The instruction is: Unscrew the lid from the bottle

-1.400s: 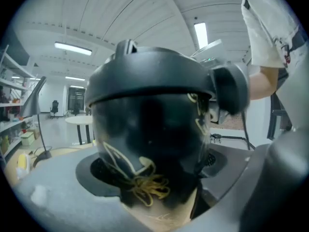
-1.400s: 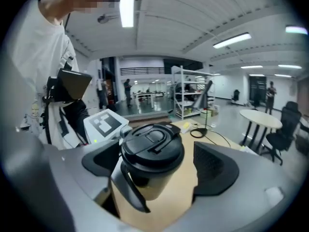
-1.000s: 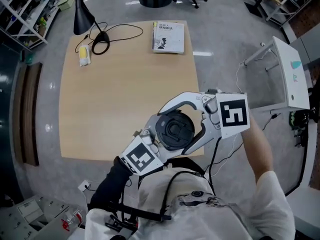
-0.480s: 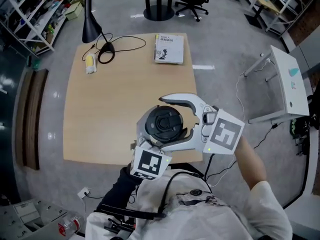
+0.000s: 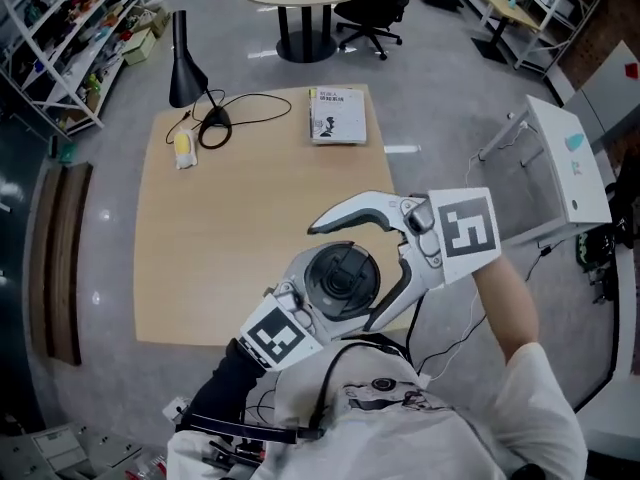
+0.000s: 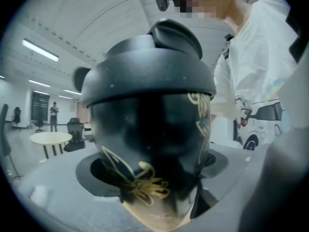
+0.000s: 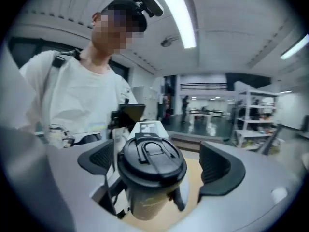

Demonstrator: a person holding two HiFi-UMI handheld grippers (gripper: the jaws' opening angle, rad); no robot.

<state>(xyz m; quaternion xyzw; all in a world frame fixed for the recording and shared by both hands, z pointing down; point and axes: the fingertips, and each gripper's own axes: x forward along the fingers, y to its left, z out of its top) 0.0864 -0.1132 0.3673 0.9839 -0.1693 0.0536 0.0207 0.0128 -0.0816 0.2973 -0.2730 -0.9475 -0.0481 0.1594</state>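
pinching the gold-patterned bottle: left hand-held gripper; right hand-held gripper, spread, closing round its lid.

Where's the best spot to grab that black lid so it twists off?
Probably its round outer rim, pinched across its width, coming in from the person's right at lid height. The lid is a wide disc that overhangs the bottle, and the left tool grips the body below. The right tool straddles the lid, its jaws closing but not touching it.
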